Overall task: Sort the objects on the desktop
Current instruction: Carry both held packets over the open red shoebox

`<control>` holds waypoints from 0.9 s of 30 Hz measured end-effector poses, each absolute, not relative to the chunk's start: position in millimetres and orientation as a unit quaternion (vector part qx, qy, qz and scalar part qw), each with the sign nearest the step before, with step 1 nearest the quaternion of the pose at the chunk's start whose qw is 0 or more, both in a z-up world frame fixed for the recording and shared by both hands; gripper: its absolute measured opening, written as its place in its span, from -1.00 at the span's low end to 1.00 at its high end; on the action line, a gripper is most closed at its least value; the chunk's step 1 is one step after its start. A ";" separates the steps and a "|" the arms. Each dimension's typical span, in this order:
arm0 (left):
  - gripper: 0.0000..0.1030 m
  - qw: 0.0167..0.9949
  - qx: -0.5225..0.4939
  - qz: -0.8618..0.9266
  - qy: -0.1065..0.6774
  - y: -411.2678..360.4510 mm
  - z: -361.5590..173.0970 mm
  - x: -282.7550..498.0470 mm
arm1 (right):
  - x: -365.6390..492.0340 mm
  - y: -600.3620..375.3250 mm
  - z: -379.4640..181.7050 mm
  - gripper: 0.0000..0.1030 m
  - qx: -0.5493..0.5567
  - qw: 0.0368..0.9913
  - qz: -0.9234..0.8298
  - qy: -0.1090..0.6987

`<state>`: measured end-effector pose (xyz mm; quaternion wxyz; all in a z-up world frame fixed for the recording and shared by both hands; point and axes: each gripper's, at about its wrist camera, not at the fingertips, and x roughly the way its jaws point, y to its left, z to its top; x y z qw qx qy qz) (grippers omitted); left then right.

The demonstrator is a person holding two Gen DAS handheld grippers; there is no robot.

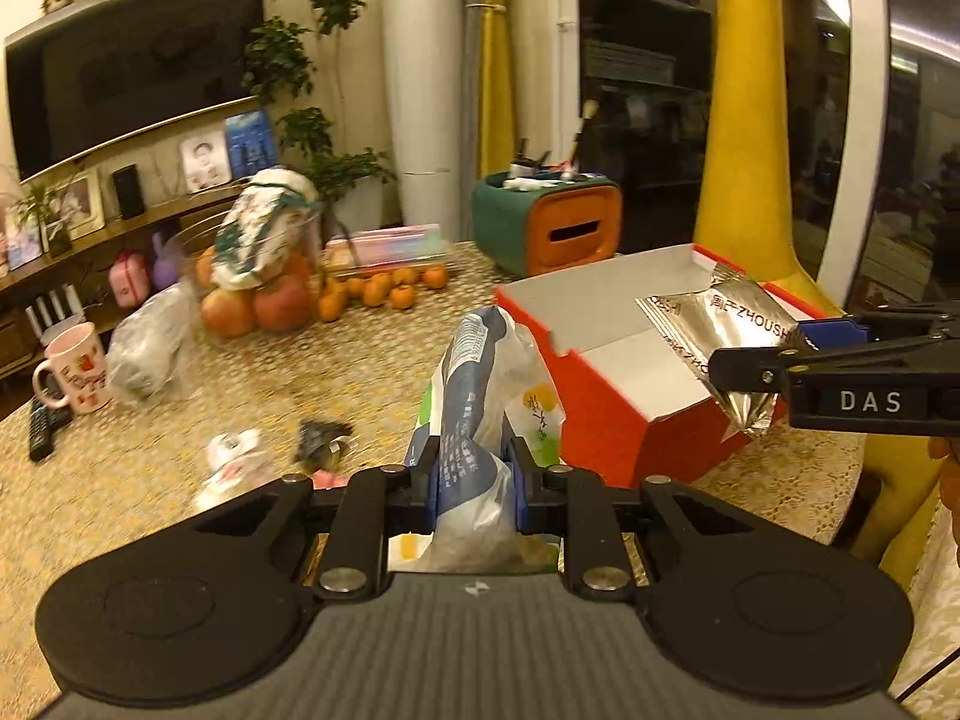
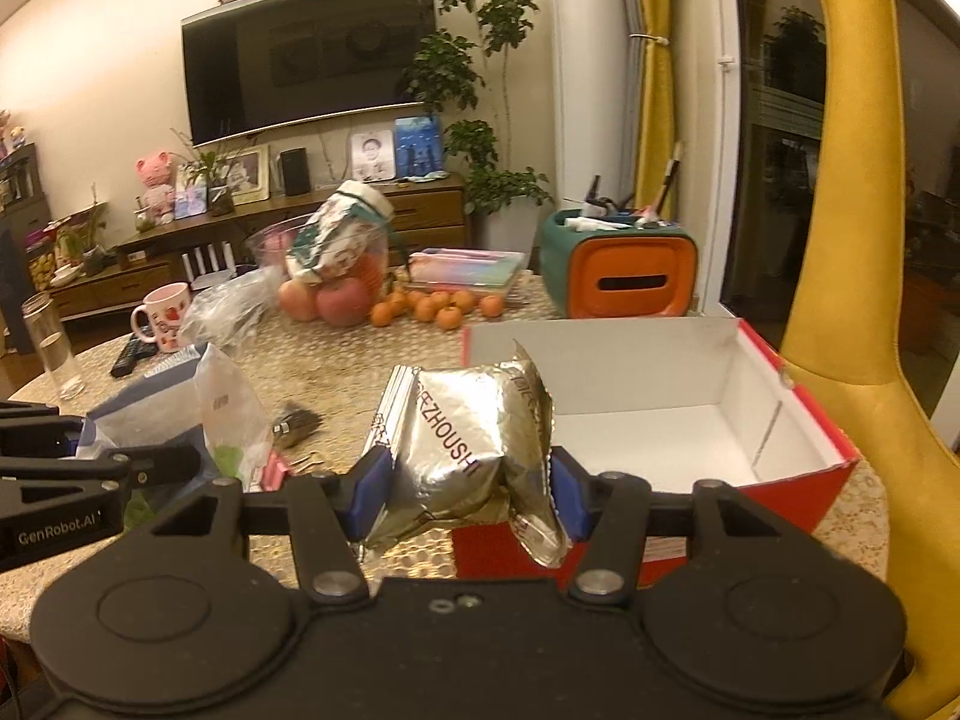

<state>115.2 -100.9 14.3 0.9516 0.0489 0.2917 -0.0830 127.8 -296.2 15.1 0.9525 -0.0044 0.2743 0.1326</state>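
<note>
My left gripper [image 1: 473, 474] is shut on a blue-grey and white plastic snack bag [image 1: 474, 396], held above the table just left of the open red box [image 1: 606, 414]. My right gripper [image 2: 468, 489] is shut on a crumpled silver foil packet [image 2: 462, 426], held at the near left corner of the red box [image 2: 654, 414], whose white inside shows nothing in it. The right gripper with the foil packet [image 1: 720, 324] shows at the right in the left wrist view. The left gripper [image 2: 150, 468] and its bag [image 2: 228, 402] show at the left in the right wrist view.
On the patterned table: small wrappers [image 1: 231, 456] and a dark clip [image 2: 297, 423], a clear bag [image 1: 147, 348], a pink mug [image 2: 165, 315], a remote [image 1: 42, 432], a glass [image 2: 51, 348], apples and tangerines [image 2: 432, 306], a teal-orange organiser [image 2: 624, 267]. A yellow chair [image 2: 840, 240] stands right.
</note>
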 end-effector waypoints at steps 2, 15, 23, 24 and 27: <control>-0.61 0.950 0.054 -0.092 0.292 -111.4 15.5 122.3 | 131.4 -303.2 14.9 0.07 -0.002 0.953 0.126 0.275; -0.61 0.944 0.079 -0.134 0.291 -169.8 21.1 175.6 | 166.2 -340.6 5.8 0.07 -0.002 0.954 0.092 0.284; -0.61 0.936 0.097 -0.153 0.303 -200.1 16.8 211.8 | 187.0 -361.4 -1.9 0.07 0.002 0.952 0.073 0.297; -0.61 0.934 0.098 -0.154 0.307 -203.1 15.3 216.9 | 190.6 -364.2 -2.9 0.07 0.003 0.951 0.071 0.301; -0.61 0.929 0.101 -0.157 0.321 -210.0 11.4 232.1 | 201.6 -371.4 -5.5 0.07 0.005 0.947 0.067 0.313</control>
